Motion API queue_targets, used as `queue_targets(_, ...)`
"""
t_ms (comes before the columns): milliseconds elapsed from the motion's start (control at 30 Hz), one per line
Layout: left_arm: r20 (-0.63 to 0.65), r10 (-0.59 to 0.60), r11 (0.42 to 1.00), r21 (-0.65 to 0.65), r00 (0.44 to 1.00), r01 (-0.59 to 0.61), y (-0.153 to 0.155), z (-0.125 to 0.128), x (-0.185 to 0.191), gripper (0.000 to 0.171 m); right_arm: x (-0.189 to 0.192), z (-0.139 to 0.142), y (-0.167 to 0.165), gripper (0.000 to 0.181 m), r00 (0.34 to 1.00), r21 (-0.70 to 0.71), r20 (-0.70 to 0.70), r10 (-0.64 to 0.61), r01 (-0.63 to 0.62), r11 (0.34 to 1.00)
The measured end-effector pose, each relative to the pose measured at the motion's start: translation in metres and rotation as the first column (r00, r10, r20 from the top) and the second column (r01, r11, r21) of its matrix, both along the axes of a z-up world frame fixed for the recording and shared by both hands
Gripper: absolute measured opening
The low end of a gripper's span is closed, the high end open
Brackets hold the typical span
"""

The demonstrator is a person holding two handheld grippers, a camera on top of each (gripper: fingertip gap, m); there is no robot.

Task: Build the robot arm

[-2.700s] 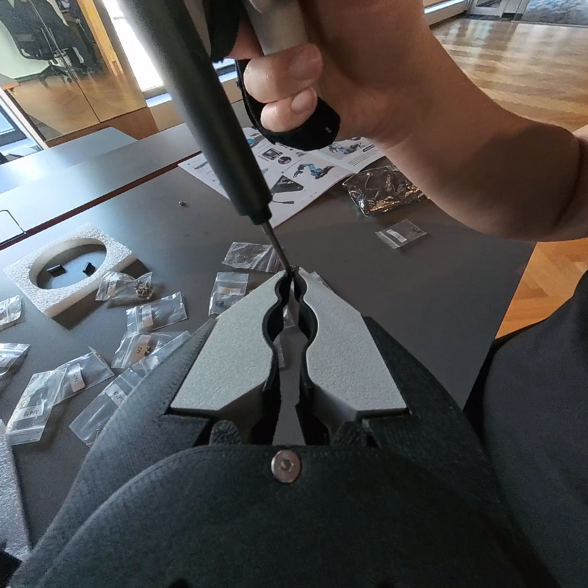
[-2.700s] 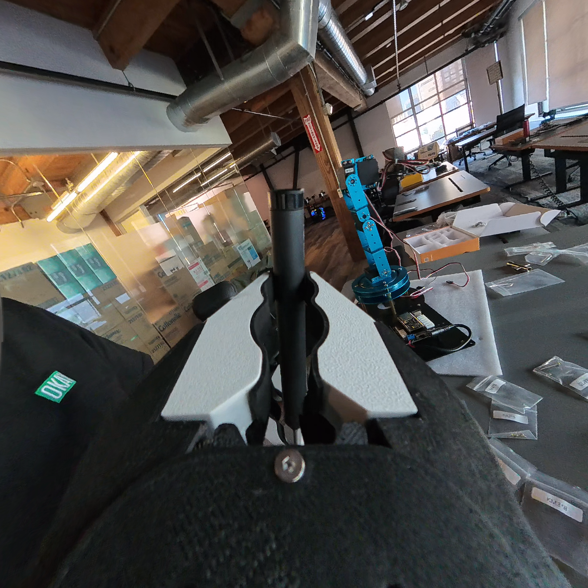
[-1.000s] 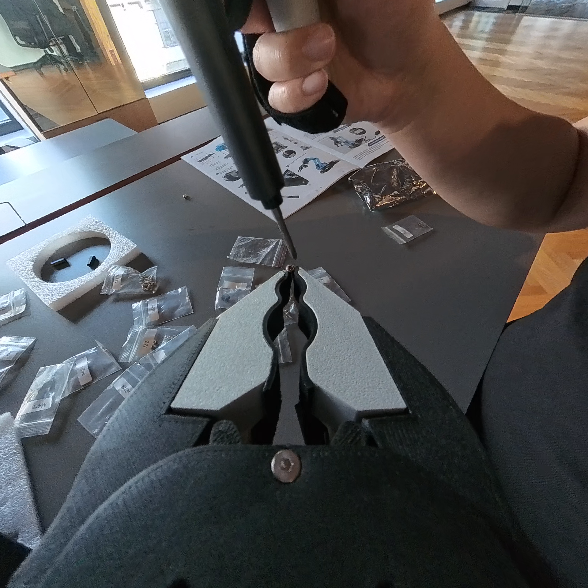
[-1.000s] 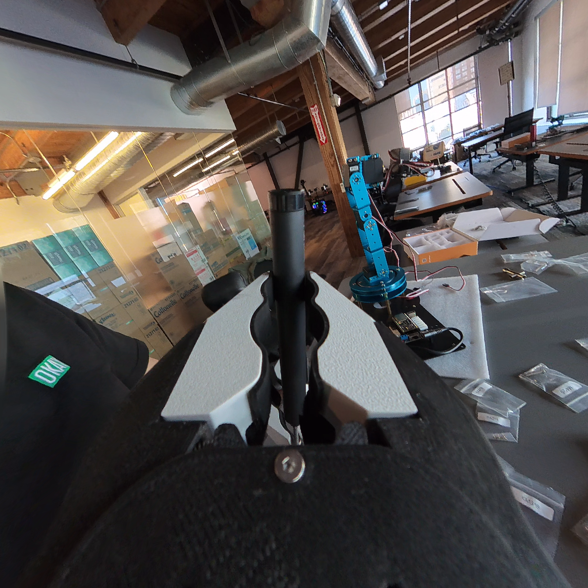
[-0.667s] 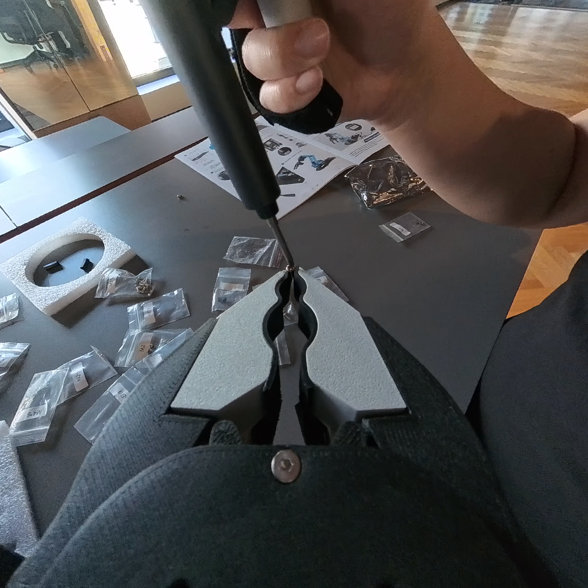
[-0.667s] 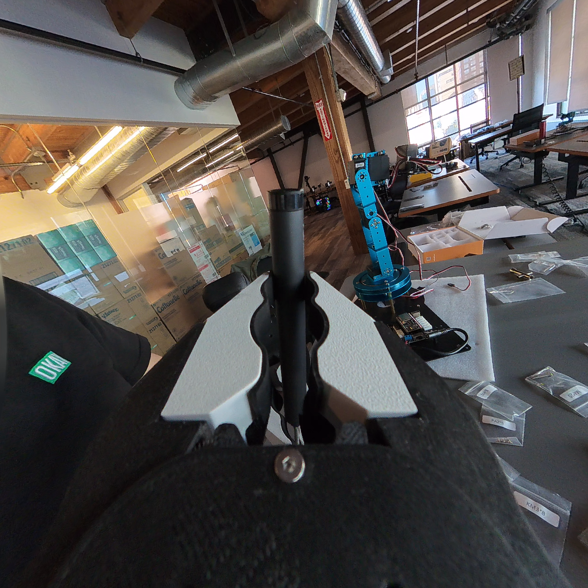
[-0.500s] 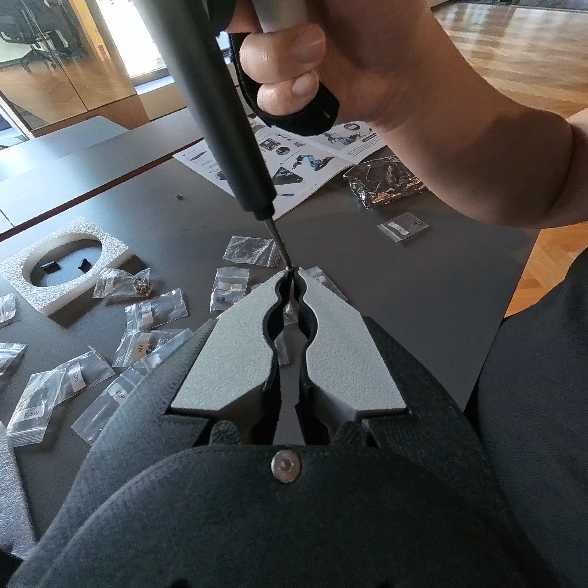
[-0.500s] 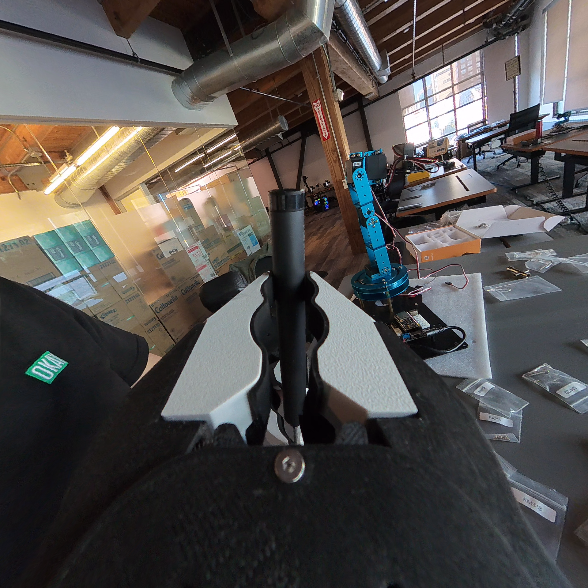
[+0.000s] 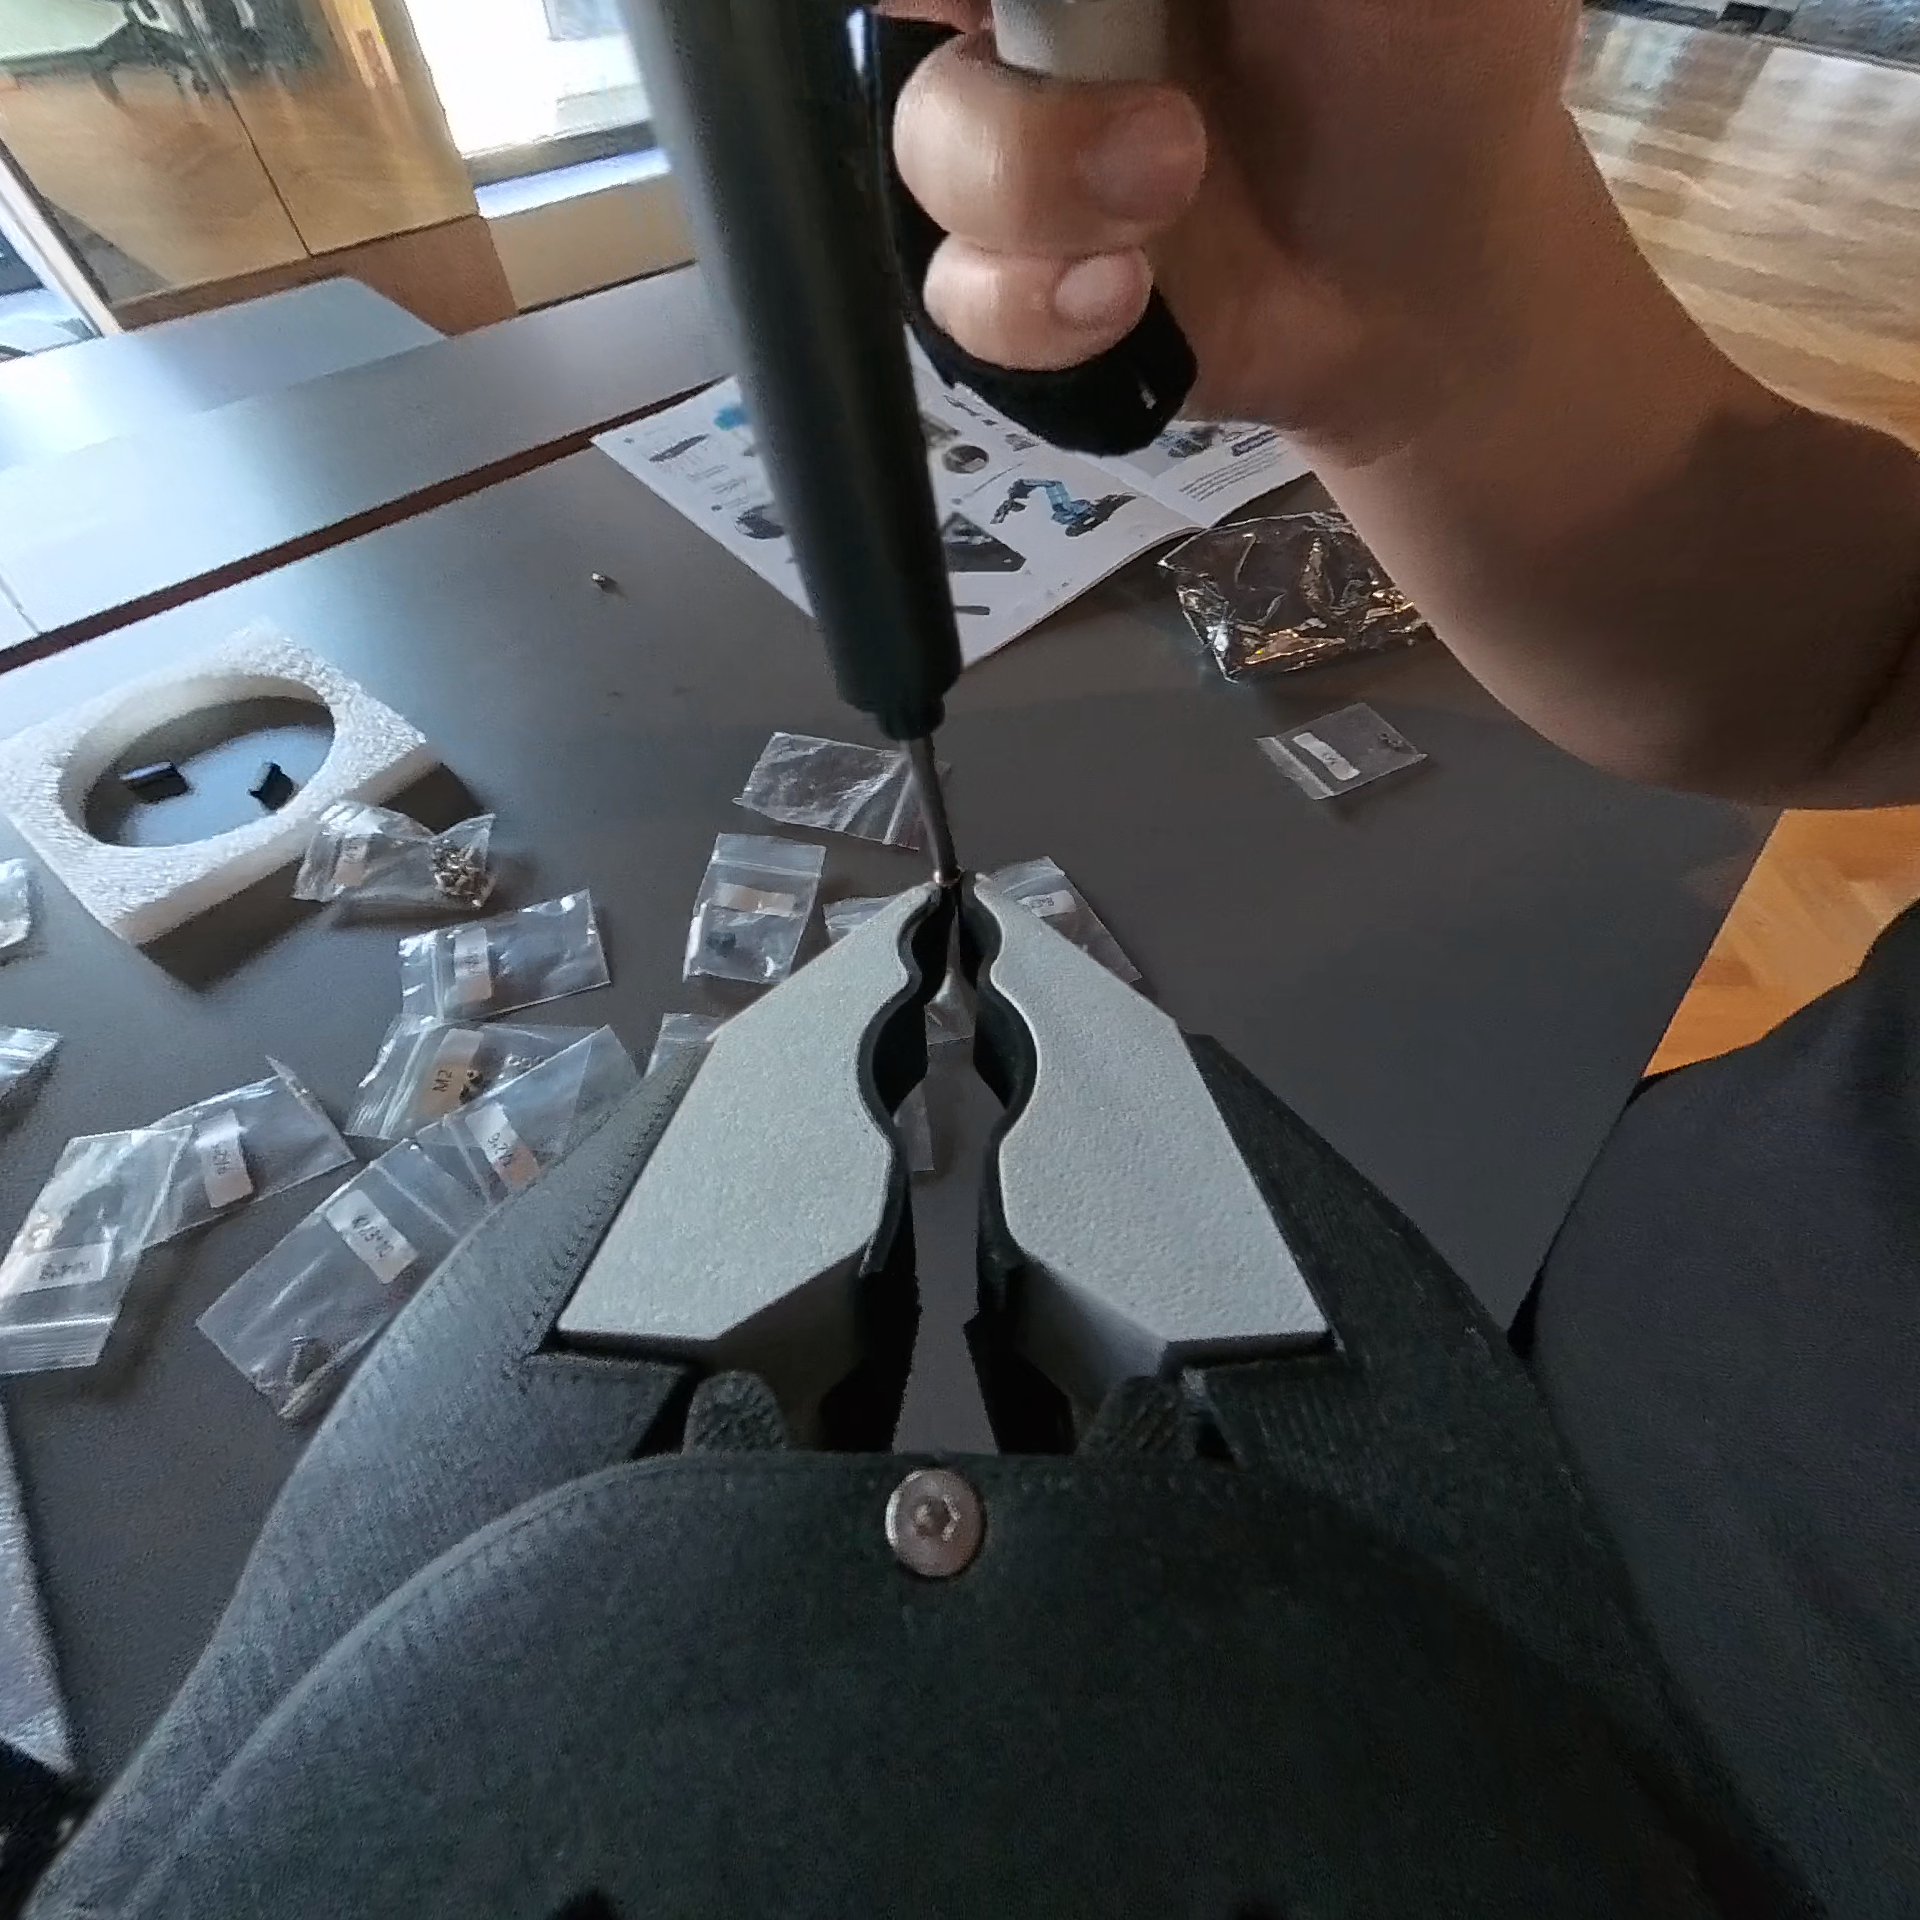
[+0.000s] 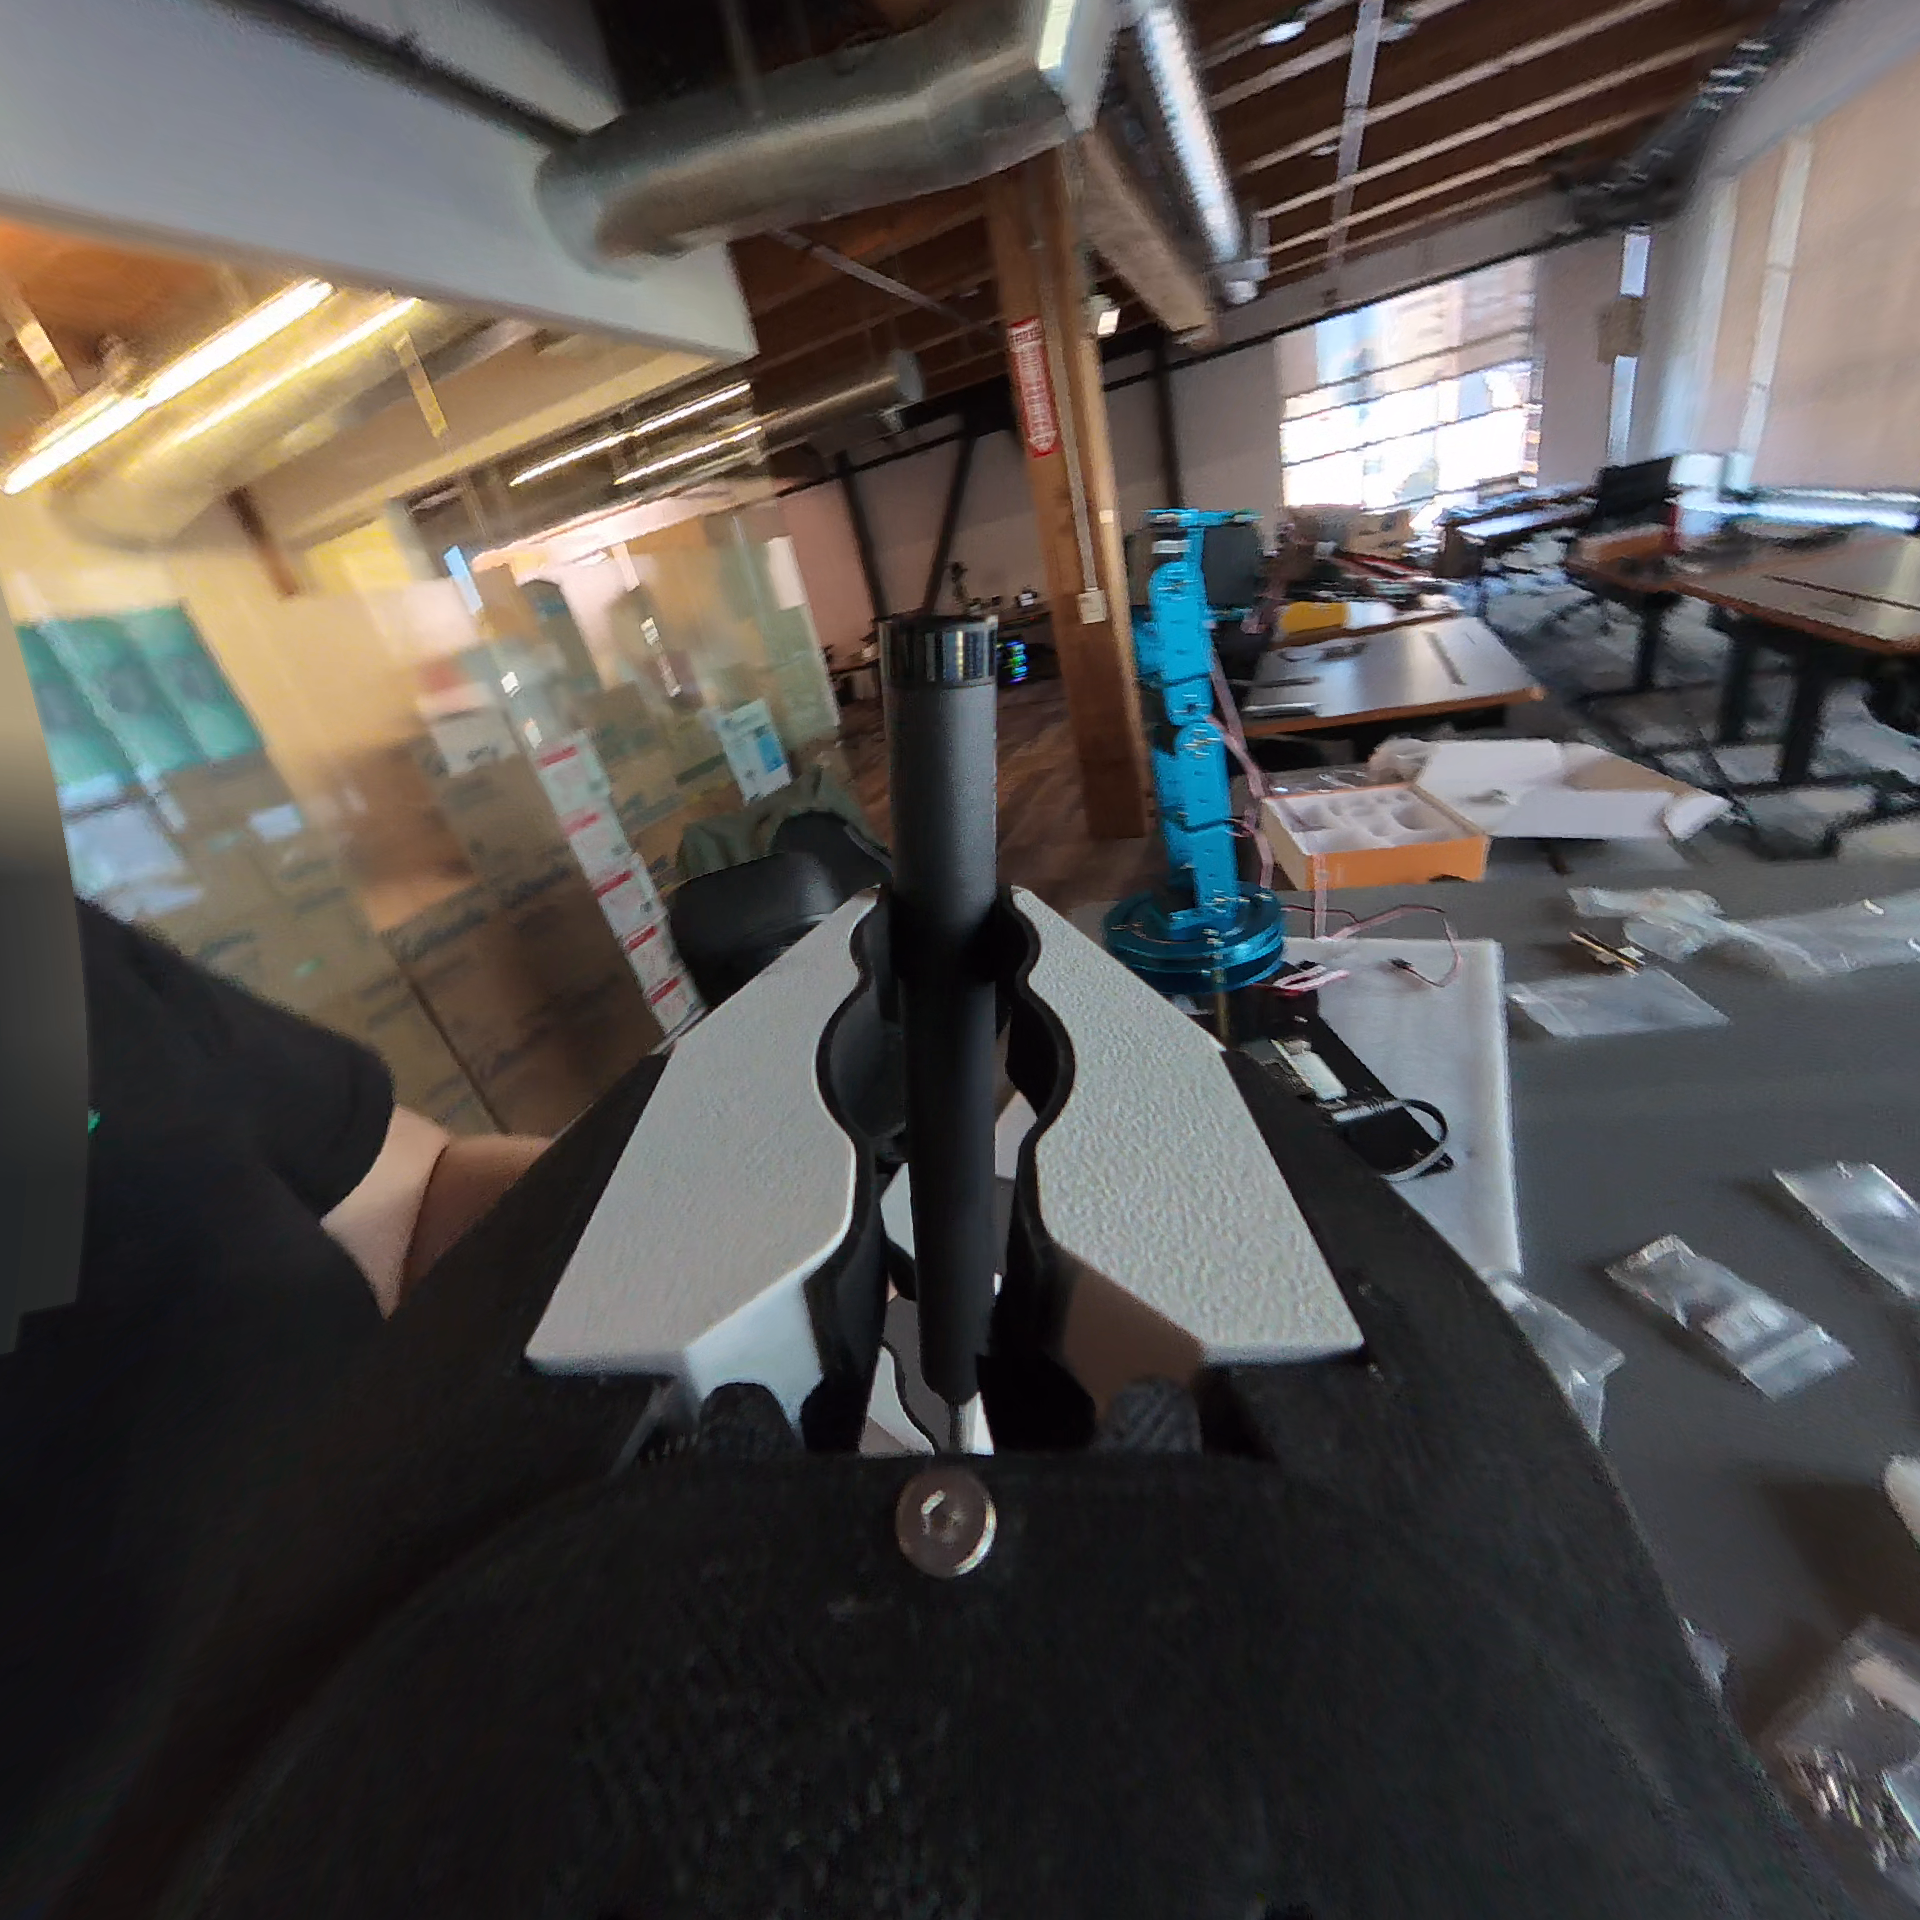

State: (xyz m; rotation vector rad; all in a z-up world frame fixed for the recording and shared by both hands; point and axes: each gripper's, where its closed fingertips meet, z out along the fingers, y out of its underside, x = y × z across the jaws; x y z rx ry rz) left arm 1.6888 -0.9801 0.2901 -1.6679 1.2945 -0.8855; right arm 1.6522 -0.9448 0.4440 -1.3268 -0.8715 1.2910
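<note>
Basically: dark grey table [image 9: 1351, 1018] carries a white foam block [image 9: 62, 831] with a round cutout, an open printed booklet [image 9: 1049, 520], a crumpled foil bag [image 9: 1288, 613] and scattered small clear zip bags [image 9: 499, 956]; the right wrist view adds a blue robot arm [image 10: 1184, 790] on a white foam sheet [image 10: 1455, 1070]. Right gripper [image 10: 940, 914] is clamped on a black screwdriver [image 10: 940, 997], handle end up past the fingers. Left gripper [image 9: 948, 902] is pinched nearly closed on a tiny screw [image 9: 948, 883] at its fingertips, and the screwdriver's thin bit meets that screw head from above, over the bags.
</note>
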Motion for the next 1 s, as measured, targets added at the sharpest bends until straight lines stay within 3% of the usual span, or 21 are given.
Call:
queue_targets(167,0.022,-0.097,0.995,0.017,0.995,0.097,-0.016,0.000,0.004,0.000,-0.004,-0.002,-0.013,0.016,0.989,-0.041,-0.024,0.145,-0.146,0.988)
queue_targets(367,0.032,-0.109,0.994,-0.002,0.993,0.109,-0.019,-0.001,0.003,0.000,-0.004,-0.003,-0.025,0.016,0.980,0.008,-0.026,0.196,-0.196,0.981)
queue_targets(833,0.062,-0.118,0.993,-0.006,0.991,0.119,-0.019,0.003,0.003,0.012,-0.003,-0.005,-0.019,0.015,0.985,-0.008,-0.038,0.169,-0.169,0.986)
queue_targets(1000,0.088,-0.093,0.996,0.006,0.992,0.093,-0.015,0.012,-0.007,0.028,-0.006,-0.004,-0.017,0.016,0.986,-0.020,-0.041,0.160,-0.161,0.987)
